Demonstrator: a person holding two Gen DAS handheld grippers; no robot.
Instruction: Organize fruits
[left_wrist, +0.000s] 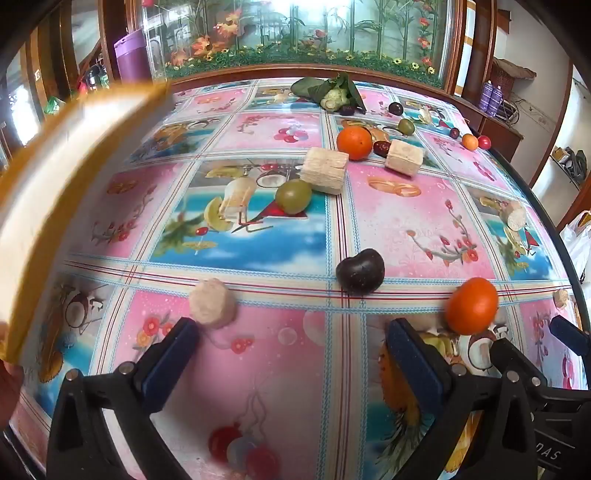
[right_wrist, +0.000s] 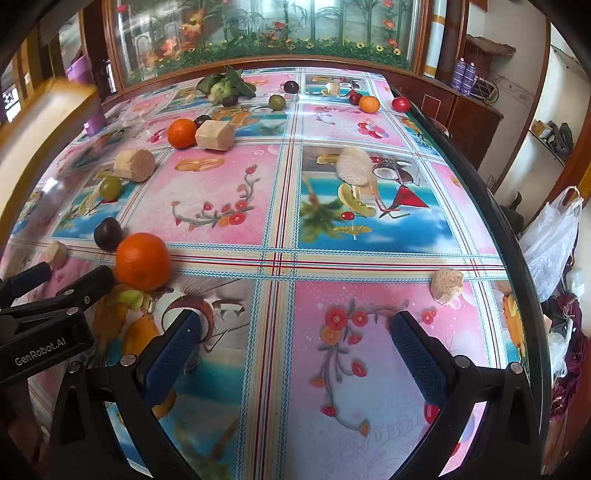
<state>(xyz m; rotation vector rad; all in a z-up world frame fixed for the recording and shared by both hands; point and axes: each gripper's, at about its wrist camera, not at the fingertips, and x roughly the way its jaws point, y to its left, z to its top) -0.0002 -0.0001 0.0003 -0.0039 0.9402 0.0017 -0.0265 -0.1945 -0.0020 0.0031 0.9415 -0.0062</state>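
Both black grippers with blue padded fingers are hovering low over a table covered in a glossy pink-and-blue patterned cloth (right_wrist: 280, 206), side by side. The left gripper (left_wrist: 291, 339) is holding its fingers wide apart with nothing between them, and the right gripper (right_wrist: 295, 328) is standing open and empty in the same way.

Just ahead of the left gripper's right finger a bright orange round fruit (left_wrist: 471, 305) is resting on the cloth, with a dark purple plum (left_wrist: 360, 271) lying near it, slightly farther out. A pale beige sugarcane chunk (left_wrist: 213, 302) is sitting just beyond the left finger. Farther on, a green round fruit (left_wrist: 293, 196) is touching a larger pale sugarcane block (left_wrist: 325, 170), and a second orange fruit (left_wrist: 354, 143) is lying beside another pale block (left_wrist: 404, 158).

A leafy green custard apple (left_wrist: 334, 94) is sitting at the far edge, near more small fruits (red, orange and dark ones).

In the right wrist view, another small beige chunk (right_wrist: 447, 285) is lying just ahead of the right finger. A blurred yellow-edged flat object (left_wrist: 66, 184) is crossing the left view's upper left; what it is cannot be told.
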